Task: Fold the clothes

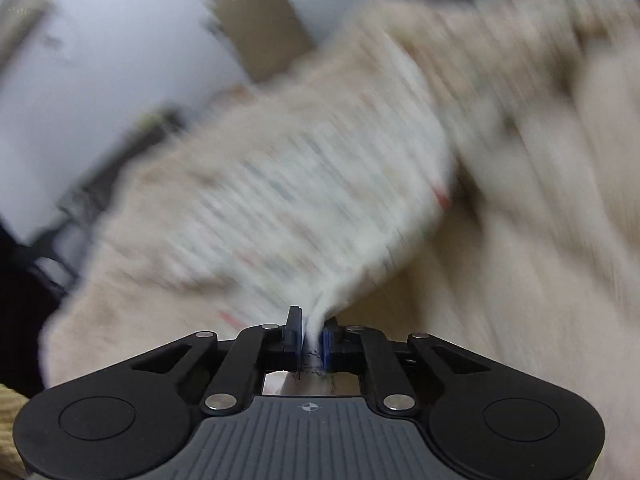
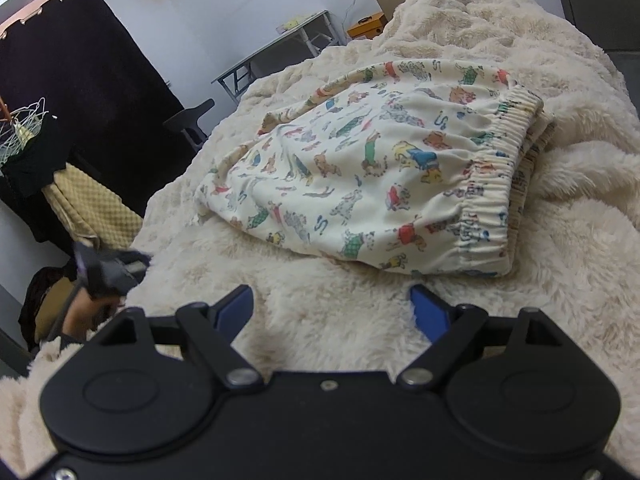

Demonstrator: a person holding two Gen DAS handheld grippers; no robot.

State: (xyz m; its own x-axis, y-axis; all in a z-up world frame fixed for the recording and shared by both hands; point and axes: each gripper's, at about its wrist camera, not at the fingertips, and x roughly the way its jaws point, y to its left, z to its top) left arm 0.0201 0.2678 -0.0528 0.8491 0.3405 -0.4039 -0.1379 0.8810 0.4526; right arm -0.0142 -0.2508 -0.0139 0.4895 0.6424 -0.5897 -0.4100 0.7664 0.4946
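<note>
A cream garment (image 2: 360, 172) printed with small coloured animals lies on the fluffy blanket (image 2: 320, 320), its elastic waistband (image 2: 496, 184) to the right. My right gripper (image 2: 332, 300) stands open over the blanket just short of the garment's near edge, with nothing between its blue pads. The left wrist view is heavily blurred. In it my left gripper (image 1: 310, 328) is shut, with a strip of pale cloth pinched between its pads that leads up into the printed garment (image 1: 300, 200). From the right wrist view the left gripper (image 2: 112, 268) shows as a dark blur at the blanket's left edge.
The cream fluffy blanket (image 1: 540, 280) covers the whole bed. Beyond it stand a grey metal table (image 2: 288, 48), a dark chair (image 2: 192, 120), a black curtain (image 2: 80, 80) and a rack with hangers (image 2: 24, 128). A person's hand (image 2: 92, 316) is at the lower left.
</note>
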